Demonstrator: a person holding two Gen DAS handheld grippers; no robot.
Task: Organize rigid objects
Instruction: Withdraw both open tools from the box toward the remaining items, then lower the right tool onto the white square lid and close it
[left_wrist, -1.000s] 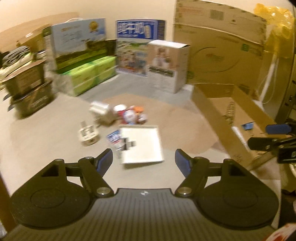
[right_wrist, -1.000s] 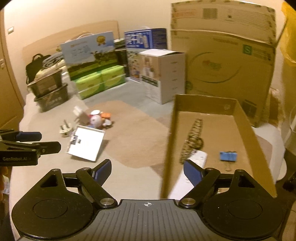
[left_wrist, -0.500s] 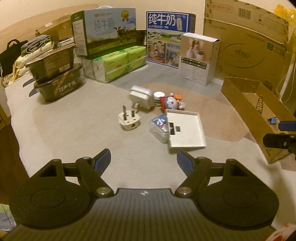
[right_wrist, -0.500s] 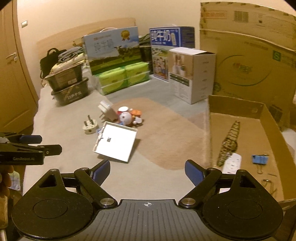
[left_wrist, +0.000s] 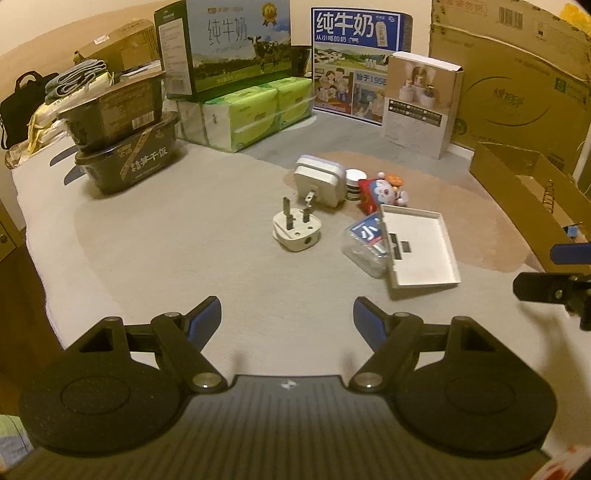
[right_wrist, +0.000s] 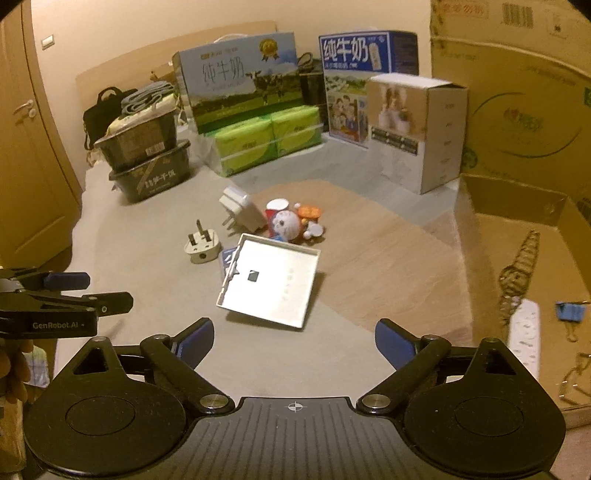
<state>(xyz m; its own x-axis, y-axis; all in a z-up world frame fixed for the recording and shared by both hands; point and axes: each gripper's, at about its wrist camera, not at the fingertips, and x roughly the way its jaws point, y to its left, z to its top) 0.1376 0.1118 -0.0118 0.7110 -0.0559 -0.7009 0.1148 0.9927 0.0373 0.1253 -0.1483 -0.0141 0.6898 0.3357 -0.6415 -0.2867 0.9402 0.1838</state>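
A small heap of objects lies on the floor mat: a white three-pin plug (left_wrist: 295, 230) (right_wrist: 202, 246), a white adapter block (left_wrist: 319, 182) (right_wrist: 240, 212), a blue-and-white cat toy (left_wrist: 384, 192) (right_wrist: 290, 223), a clear packet with a blue label (left_wrist: 365, 240) and a shallow white square tray (left_wrist: 419, 251) (right_wrist: 271, 286) leaning on it. My left gripper (left_wrist: 287, 317) hangs open short of the plug, nothing between its fingers. My right gripper (right_wrist: 294, 341) is just short of the tray, its jaws opening and empty. An open cardboard box (right_wrist: 517, 258) at right holds a power strip (right_wrist: 524, 332), a woven piece and binder clips.
Milk cartons (left_wrist: 229, 44), green tissue packs (left_wrist: 255, 110), stacked dark tubs (left_wrist: 122, 147) and a white carton (left_wrist: 421, 103) line the back. Big cardboard sheets (right_wrist: 517, 92) stand at the right. A wooden door (right_wrist: 26, 147) is on the left. Bare mat lies in front of the heap.
Both grippers have swung left and moved closer to the heap, which now looks larger in each view. The right jaws stand wider apart than before.
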